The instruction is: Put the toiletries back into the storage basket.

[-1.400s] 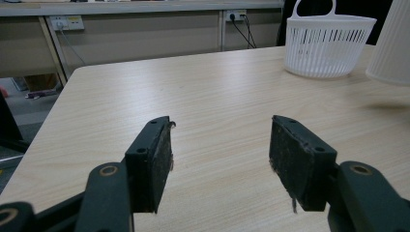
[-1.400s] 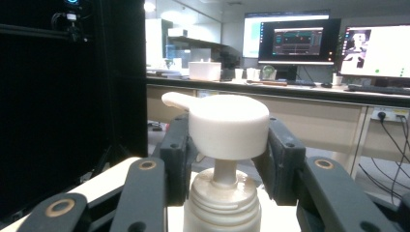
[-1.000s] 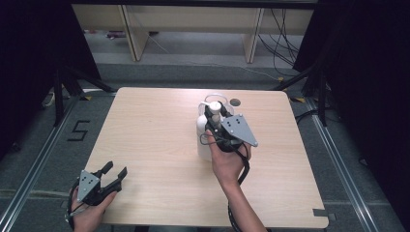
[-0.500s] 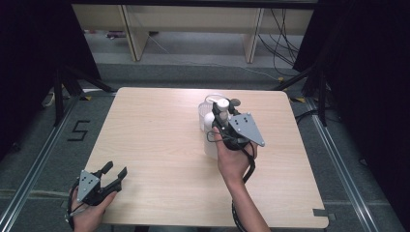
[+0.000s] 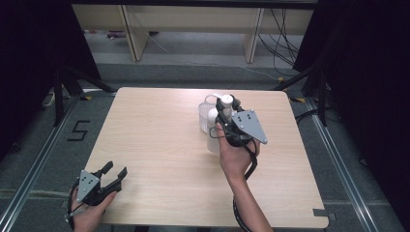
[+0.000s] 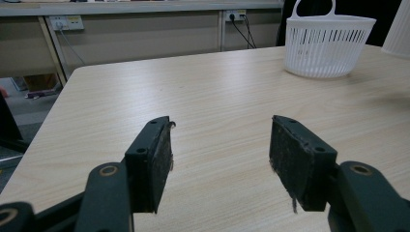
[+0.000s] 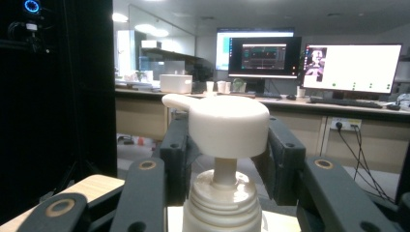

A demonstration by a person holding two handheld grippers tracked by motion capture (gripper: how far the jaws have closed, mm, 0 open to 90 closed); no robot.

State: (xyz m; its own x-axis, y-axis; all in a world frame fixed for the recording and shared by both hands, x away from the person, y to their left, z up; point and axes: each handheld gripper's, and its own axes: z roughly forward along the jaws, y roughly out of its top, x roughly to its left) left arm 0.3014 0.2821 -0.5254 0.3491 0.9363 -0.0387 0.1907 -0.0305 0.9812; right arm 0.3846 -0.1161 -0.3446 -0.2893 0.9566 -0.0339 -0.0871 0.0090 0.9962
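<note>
The white plastic pump bottle (image 7: 225, 159) stands upright on the pale wood-grain table (image 5: 159, 145), right of centre and just beside the white slotted plastic basket (image 6: 329, 46), as we see from above. Starting at the left, our left gripper (image 5: 112, 175) rests at the table's near-left corner, its jaws spread wide with nothing between them. Further right, our right gripper (image 5: 226, 107) has its jaws closed around the bottle's neck, under the pump head. Beyond the table we see grey floor, beige cabinets with trailing cables, and lit monitors (image 7: 350, 67) on a desk.
</note>
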